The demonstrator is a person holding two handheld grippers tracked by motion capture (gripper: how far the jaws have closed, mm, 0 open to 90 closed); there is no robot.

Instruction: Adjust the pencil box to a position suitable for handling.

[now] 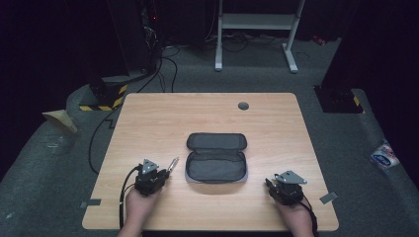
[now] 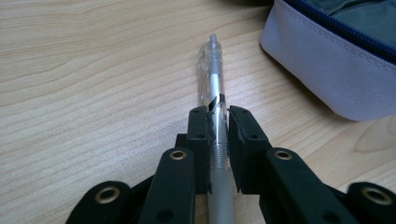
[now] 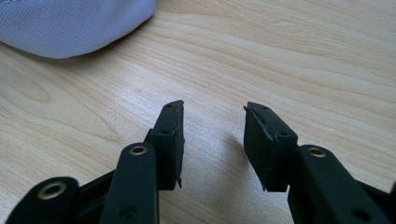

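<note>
Two grippers rest at the near edge of the table (image 1: 148,113), one on each side of an unzipped pouch (image 1: 216,158) that lies flat with its lid folded back. The left gripper (image 2: 215,116) is clamped on a pen (image 2: 212,74), gripping it around the middle of the barrel with the clear end and its clicker pointing ahead towards the pouch. The right gripper (image 3: 214,135) has its jaws partly apart with nothing between them, just bare wood, and a corner of the pouch lies off to its upper left.

The step in hand looks like getting the pen into the pouch. To do it well, lift the pen clear of the table first, so that the tip doesn't drag. Then carry it over the near wall of the pouch (soft fabric, so it will give if bumped). Turning the wrist so that the pen lies along the pouch's long side should let it settle flat in the lower half instead of propping on the rim. Lower it close to the lining before loosening the jaws, since a round barrel dropped from height may roll or bounce out. The right gripper could steady the pouch's near corner if it slides.
</note>
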